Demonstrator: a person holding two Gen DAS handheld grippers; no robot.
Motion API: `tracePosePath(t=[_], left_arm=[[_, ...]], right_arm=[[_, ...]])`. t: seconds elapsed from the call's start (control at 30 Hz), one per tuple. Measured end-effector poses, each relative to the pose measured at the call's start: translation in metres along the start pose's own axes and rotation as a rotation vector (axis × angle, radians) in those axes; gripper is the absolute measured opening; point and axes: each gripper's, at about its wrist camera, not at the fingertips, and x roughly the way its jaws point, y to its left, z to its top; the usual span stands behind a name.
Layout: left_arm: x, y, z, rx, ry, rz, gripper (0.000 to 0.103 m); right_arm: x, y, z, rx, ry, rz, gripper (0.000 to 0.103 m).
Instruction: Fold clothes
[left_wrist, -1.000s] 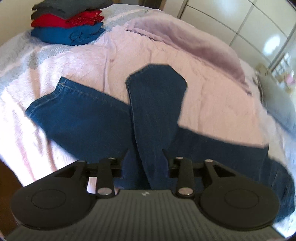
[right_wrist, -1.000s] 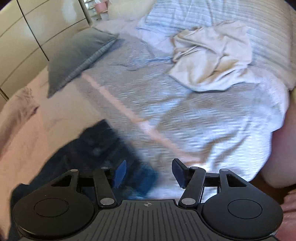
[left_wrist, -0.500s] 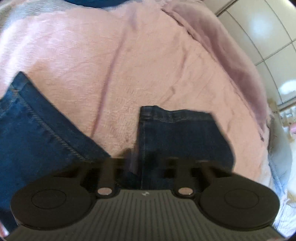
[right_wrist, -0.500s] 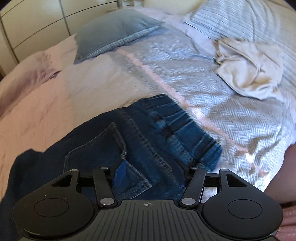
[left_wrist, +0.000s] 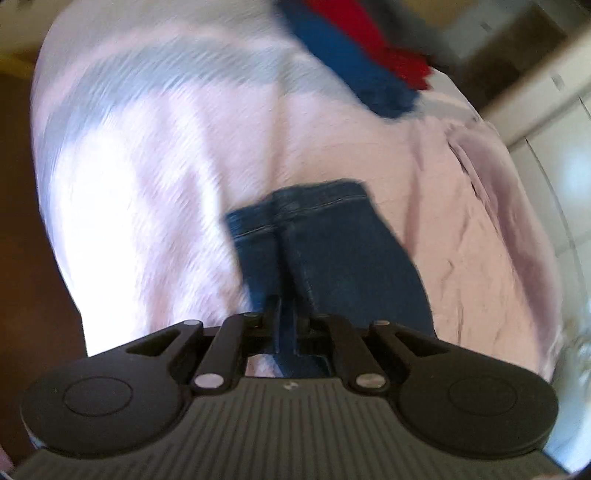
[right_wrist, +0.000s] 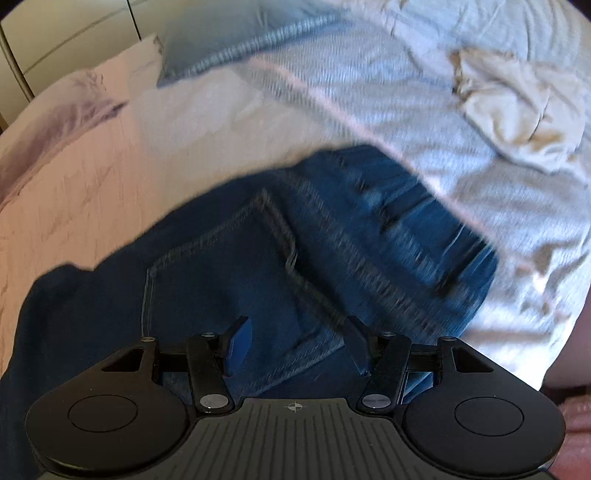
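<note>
The left tool pinched the stitched denim hem of the jeans; the right tool gaped empty above their seamed pocket. The quilted bed lay beneath.

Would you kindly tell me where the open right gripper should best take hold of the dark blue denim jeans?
Probably the waistband edge of the dark blue denim jeans, approached from above. The jeans lie flat on the bed, and that thick band at their far end gives an edge to pinch. The right gripper hangs open over the back pocket.
</note>
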Motion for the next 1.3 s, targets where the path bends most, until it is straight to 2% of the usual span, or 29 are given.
tracePosePath(t=[0.1, 0.2, 0.3, 0.43, 0.5, 0.57, 0.63, 0.73, 0.83, 1.03, 1.2, 1.23, 1.3], left_arm=[[-0.001, 0.002, 0.001, -0.051, -0.034, -0.046, 0.002], [0.003, 0.003, 0.003, -0.095, -0.017, -0.059, 0.007], [0.000, 0.004, 0.006, -0.120, -0.017, -0.063, 0.010], [-0.014, -0.003, 0.002, -0.067, -0.032, -0.040, 0.017], [-0.020, -0.004, -0.002, -0.028, -0.021, -0.031, 0.019], [-0.027, -0.004, -0.006, -0.004, -0.008, -0.030, 0.019], [-0.033, -0.005, -0.009, 0.018, 0.001, -0.030, 0.019], [-0.041, -0.007, -0.008, 0.022, 0.006, -0.046, 0.019], [-0.044, -0.007, -0.005, 0.006, 0.008, -0.064, 0.021], [-0.028, -0.002, 0.007, -0.040, 0.014, -0.084, 0.023], [-0.008, 0.005, 0.017, -0.094, 0.013, -0.092, 0.024], [-0.004, 0.007, 0.019, -0.103, 0.012, -0.093, 0.024], [0.001, 0.007, 0.023, -0.104, 0.008, -0.109, 0.024]], right_arm=[[0.001, 0.000, 0.000, -0.054, 0.009, -0.007, 0.059], [0.001, -0.008, 0.000, -0.052, 0.016, -0.006, 0.059], [-0.005, -0.022, -0.001, 0.043, 0.032, 0.068, 0.059], [-0.015, -0.045, -0.015, 0.251, 0.107, 0.296, 0.059], [-0.017, -0.050, -0.033, 0.376, 0.207, 0.451, 0.058], [-0.016, -0.045, -0.054, 0.456, 0.318, 0.562, 0.058], [-0.012, -0.032, -0.079, 0.512, 0.446, 0.642, 0.058], [-0.005, -0.015, -0.106, 0.583, 0.519, 0.724, 0.058], [0.006, -0.009, -0.120, 0.661, 0.562, 0.729, 0.058], [0.016, -0.021, -0.119, 0.700, 0.484, 0.673, 0.047], [0.019, -0.024, -0.119, 0.724, 0.438, 0.650, 0.047], [0.020, -0.023, -0.118, 0.720, 0.431, 0.647, 0.044], [0.019, -0.020, -0.118, 0.695, 0.421, 0.634, 0.032]])
